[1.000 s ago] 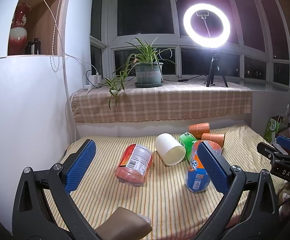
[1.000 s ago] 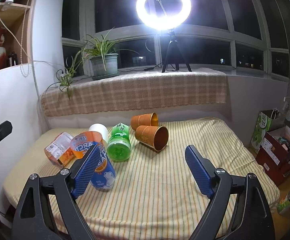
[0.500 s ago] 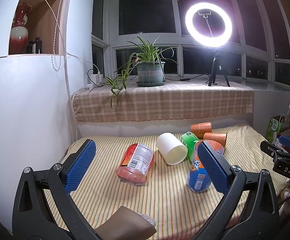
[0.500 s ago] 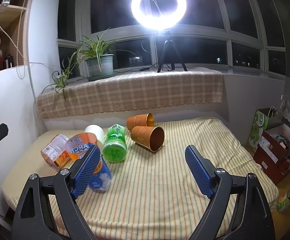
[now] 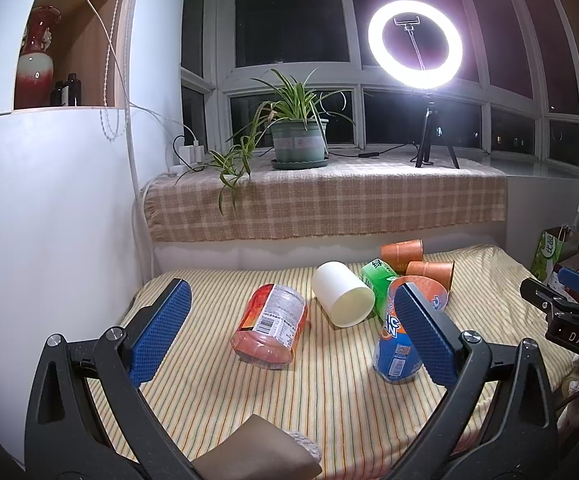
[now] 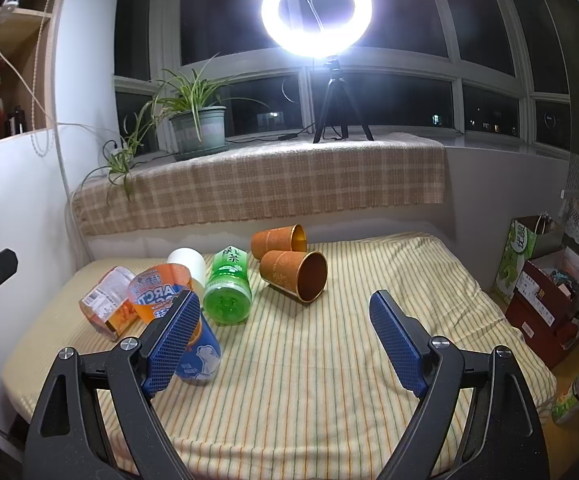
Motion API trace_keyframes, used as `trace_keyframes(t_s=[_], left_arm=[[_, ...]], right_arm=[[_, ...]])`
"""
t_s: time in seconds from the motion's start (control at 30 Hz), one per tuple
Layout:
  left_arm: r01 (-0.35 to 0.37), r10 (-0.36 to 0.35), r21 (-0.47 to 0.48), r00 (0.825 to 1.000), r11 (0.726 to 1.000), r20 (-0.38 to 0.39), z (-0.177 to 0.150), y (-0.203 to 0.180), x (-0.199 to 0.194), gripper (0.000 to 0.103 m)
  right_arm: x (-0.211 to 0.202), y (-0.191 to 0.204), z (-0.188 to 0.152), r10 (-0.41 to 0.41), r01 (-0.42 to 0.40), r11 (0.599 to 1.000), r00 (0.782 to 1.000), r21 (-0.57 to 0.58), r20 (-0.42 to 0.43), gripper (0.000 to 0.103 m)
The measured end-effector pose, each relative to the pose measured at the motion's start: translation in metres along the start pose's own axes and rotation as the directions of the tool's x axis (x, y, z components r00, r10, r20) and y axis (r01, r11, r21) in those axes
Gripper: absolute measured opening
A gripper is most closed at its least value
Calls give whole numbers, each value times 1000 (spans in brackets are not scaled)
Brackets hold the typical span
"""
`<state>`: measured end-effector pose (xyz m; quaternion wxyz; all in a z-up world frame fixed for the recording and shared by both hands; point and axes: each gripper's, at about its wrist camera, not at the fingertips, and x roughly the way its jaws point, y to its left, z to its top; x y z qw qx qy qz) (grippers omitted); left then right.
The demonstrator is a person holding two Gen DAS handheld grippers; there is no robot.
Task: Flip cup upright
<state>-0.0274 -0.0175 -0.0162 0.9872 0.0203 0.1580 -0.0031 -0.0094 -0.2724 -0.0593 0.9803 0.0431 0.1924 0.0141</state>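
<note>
Orange paper cup (image 6: 294, 276) lies on its side on the striped cloth (image 6: 329, 360), mouth toward the right gripper (image 6: 287, 338), just right of the green bottle (image 6: 227, 288). A second orange cup (image 6: 277, 237) lies behind it; white cup (image 5: 343, 295) is left of the bottle. Both grippers gape wide, holding nothing; left gripper (image 5: 289, 336) too. Step looks like approach, no contact yet. Next: close in on one cup's wall, pinch, rotate. Which cup is meant, can't tell. Blue-orange bottle (image 6: 169, 312) is partly hidden behind a pad.
</note>
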Motion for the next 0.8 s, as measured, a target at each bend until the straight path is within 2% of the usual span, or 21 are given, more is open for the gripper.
trace_keyframes(t_s=[0.8], left_arm=[[-3,3,7,1000,1000,-4,-4,1,6,103]], right_arm=[[6,-4,-4,-5,5,1000,1000,6,-16,87]])
